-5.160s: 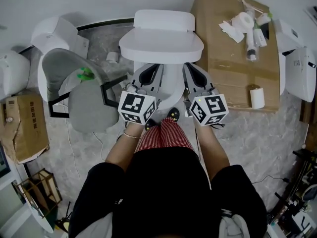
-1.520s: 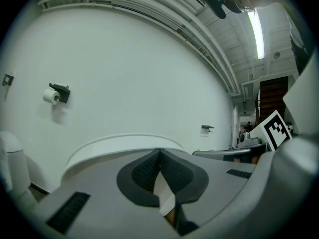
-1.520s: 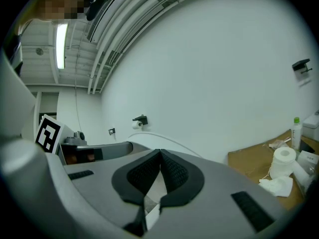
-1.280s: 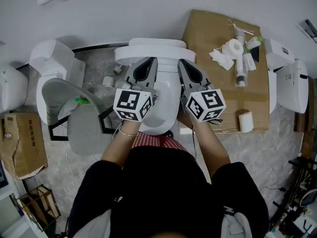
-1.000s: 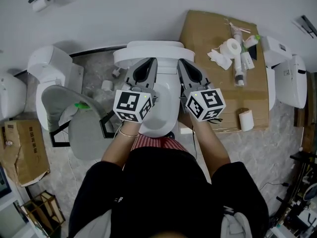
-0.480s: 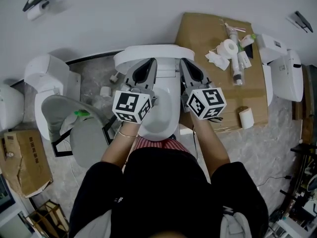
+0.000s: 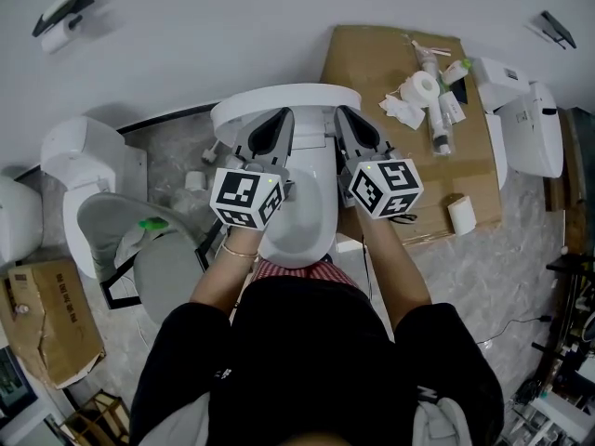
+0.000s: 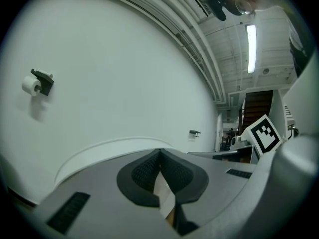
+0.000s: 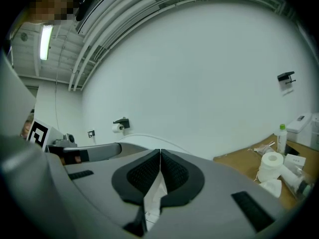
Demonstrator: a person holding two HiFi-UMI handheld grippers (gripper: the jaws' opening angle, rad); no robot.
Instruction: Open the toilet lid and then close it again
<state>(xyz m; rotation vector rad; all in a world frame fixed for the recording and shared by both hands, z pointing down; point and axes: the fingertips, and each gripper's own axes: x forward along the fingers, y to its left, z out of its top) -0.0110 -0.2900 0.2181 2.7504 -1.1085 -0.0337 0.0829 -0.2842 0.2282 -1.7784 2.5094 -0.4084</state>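
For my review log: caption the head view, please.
Left gripper and right gripper, both shut, reach over the toilet toward its raised lid.

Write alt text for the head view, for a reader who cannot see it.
Seen from above, a person stands over a white toilet, holding the left gripper and right gripper side by side above it, both shut. Cardboard with paper rolls lies to its right.

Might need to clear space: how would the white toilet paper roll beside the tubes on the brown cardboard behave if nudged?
The white toilet paper roll looks light and soft, so it would likely slide or dent. It stands on its flat end, hole up, so rolling seems unlikely unless tipped.
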